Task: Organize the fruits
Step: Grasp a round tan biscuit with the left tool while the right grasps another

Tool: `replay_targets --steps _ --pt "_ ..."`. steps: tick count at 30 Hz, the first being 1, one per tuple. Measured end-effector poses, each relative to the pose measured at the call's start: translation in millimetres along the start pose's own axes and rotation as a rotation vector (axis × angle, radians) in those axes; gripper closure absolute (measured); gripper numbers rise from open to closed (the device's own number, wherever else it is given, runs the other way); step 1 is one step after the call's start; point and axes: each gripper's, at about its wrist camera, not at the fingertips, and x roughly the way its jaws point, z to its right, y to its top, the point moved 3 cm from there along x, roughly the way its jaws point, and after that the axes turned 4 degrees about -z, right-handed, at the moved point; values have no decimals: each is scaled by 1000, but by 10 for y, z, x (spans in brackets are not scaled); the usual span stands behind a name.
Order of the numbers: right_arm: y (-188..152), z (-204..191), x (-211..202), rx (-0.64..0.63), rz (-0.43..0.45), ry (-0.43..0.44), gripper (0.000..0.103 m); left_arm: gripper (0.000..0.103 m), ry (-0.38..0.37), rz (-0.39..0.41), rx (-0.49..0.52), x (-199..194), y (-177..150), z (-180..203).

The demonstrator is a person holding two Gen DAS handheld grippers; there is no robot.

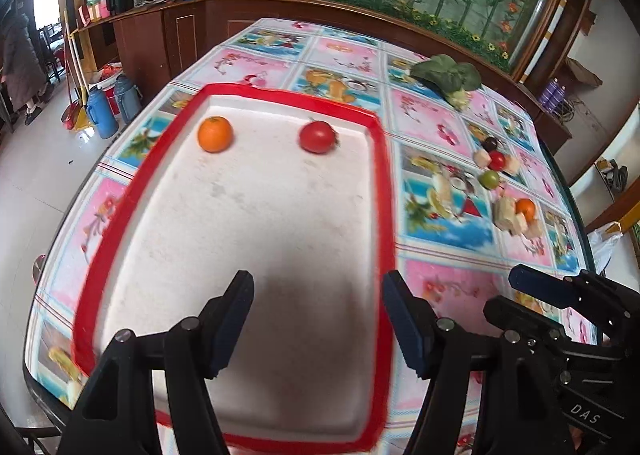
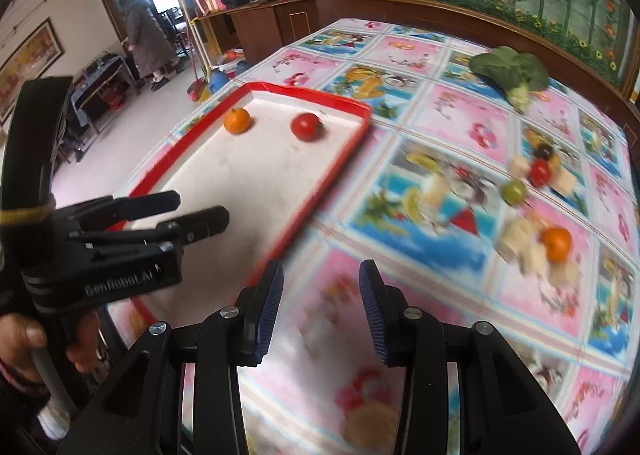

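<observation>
Loose fruit pile (image 2: 536, 211) lies right of frame, beyond the right gripper (image 2: 320, 311) – fingers narrow, empty – nearer than the left gripper (image 1: 318, 319), half-open over the tray (image 1: 384, 183)

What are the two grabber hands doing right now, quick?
Left gripper: open, nothing between its fingers, above the red tray.
Right gripper: open a little, holding nothing, above the tablecloth.

Both claws (image 1: 318, 319) (image 2: 320, 309) parted (empty), side by side
</observation>
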Motion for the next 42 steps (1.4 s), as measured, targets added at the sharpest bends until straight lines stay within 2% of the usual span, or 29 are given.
replay_targets --steps 5,11,16,21,27,30,31,32,36,39,42 --pt "-356 293 -241 4 23 -40 64 31 -5 -5 79 -13 -168 398" --pt "-775 843 -461 78 15 -116 63 31 -24 -32 202 20 -399 870" --pt "-994 1202 -565 140 18 -173 63 29 -113 -89 281 7 -623 1203" --pt "-1113 1379 -579 187 18 -141 63 27 -123 -124 322 43 -806 1398" --pt "-1163 1456 -563 214 19 -111 63 28 -106 -139 307 183 -824 1458" --pt "-1155 1498 -566 229 21 -104 63 45 -100 -145 304 247 -851 1470" --pt "-1146 1521 -570 236 23 -100 63 59 -82 -122 320 235 -863 1485" --pt "-1133 1544 -573 242 25 -96 63 67 -84 -110 335 233 -875 1498" --pt "-966 1706 -561 272 50 -96 61 66 -79 -88 304 238 -838 1476" --pt "-756 1844 -465 278 63 -91 57 66 -82 -96 281 254 -783 1457" --pt "-568 1957 -291 261 64 -99 56 66 -85 -105 262 275 -745 1446"
